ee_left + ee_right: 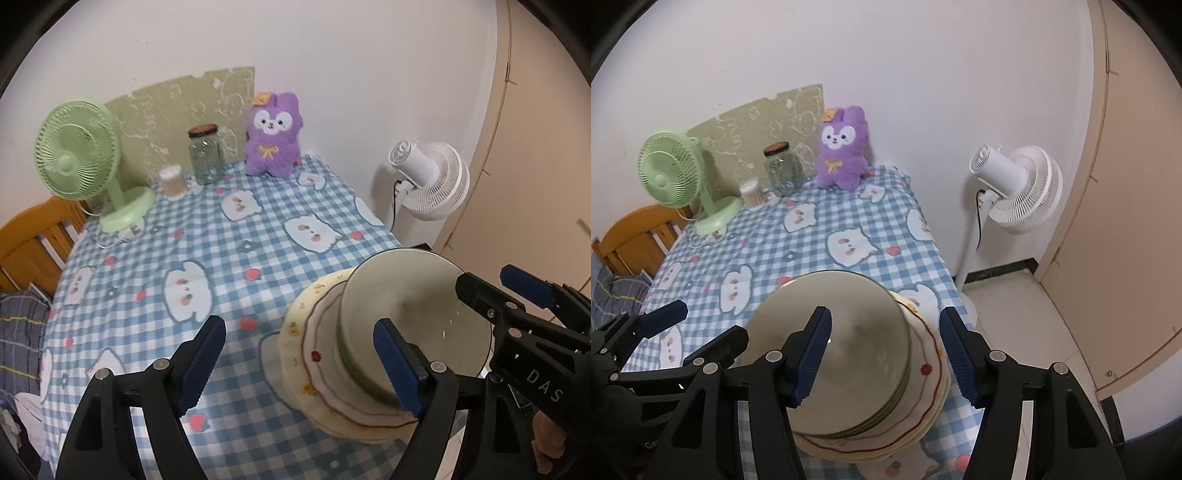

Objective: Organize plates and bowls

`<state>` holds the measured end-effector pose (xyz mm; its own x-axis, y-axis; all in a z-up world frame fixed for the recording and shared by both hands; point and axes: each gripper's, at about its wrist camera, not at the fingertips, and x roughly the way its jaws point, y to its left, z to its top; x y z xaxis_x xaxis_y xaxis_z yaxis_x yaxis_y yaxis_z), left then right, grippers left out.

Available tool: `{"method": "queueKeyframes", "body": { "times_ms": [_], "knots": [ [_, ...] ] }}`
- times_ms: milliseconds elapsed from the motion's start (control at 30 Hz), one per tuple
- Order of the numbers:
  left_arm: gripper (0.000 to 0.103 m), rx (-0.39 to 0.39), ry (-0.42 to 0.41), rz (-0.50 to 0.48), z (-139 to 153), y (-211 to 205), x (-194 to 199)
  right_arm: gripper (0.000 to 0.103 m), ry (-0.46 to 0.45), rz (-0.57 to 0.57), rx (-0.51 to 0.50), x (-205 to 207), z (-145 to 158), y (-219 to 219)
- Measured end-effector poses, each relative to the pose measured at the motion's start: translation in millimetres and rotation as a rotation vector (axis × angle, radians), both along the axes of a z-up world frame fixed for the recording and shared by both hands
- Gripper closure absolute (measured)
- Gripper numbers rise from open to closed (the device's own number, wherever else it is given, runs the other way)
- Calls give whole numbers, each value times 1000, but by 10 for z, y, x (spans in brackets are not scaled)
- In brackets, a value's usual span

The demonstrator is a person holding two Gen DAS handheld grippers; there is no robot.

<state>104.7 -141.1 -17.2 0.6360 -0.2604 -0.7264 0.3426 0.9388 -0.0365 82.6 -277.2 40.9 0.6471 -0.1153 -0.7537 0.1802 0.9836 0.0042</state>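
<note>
Scene: a stack of dishes sits at the near right corner of the bench (812, 236), on its blue check cloth, lower centre of the right wrist view.
Stack: a green plate (834, 343) lies on top of cream plates (923, 384) with wavy red rims; the green one sits off-centre, toward the left of the frame, and overhangs the cream rims there.
Left claw: the left claw (299, 365) stands wide and holds nothing; one pad crosses in front of the stack's edge, the other hangs over bare cloth at lower left.
Right claw: the right claw (882, 354) is open about halfway and empty, one pad over the green plate, the other outside the cream rim at lower right.
Contact: neither claw looks to press on a dish, though the fisheye makes the gap hard to judge.
Risk, edge: the stack sits close to the bench edge with tiled floor (1015, 325) beyond; a push toward the right of the frame could carry it over.
Risk, slip: the offset green plate could slide off its base if a pad clips its rim.
Risk, claws: the two claws hang near each other over the same stack and may collide.
Backdrop: a green fan (77, 155), jar (205, 155) and purple toy (273, 136) line the far wall, well apart from the dishes.
</note>
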Motion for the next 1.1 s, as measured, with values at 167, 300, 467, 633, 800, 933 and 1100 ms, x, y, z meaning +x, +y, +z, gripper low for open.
{"method": "queueKeyframes", "body": {
  "times_ms": [167,300,467,633,800,933,1100],
  "knots": [
    [18,-13,-53,48,87,233,-181,39,-46,37,3,-140,110,201],
    [17,-16,-96,90,136,443,-364,39,-66,64,24,-275,173,395],
    [16,-26,-124,123,159,647,-568,39,-91,80,-5,-450,232,628],
    [14,-20,-177,171,199,843,-832,39,-116,100,-3,-621,269,815],
    [13,-28,-208,224,230,1009,-1031,38,-137,133,-18,-812,274,1003],
    [11,-21,-237,254,233,1116,-1166,35,-156,135,-26,-932,289,1099],
    [9,-13,-273,291,215,1233,-1319,31,-178,138,-34,-1091,297,1195]
  ]
}}
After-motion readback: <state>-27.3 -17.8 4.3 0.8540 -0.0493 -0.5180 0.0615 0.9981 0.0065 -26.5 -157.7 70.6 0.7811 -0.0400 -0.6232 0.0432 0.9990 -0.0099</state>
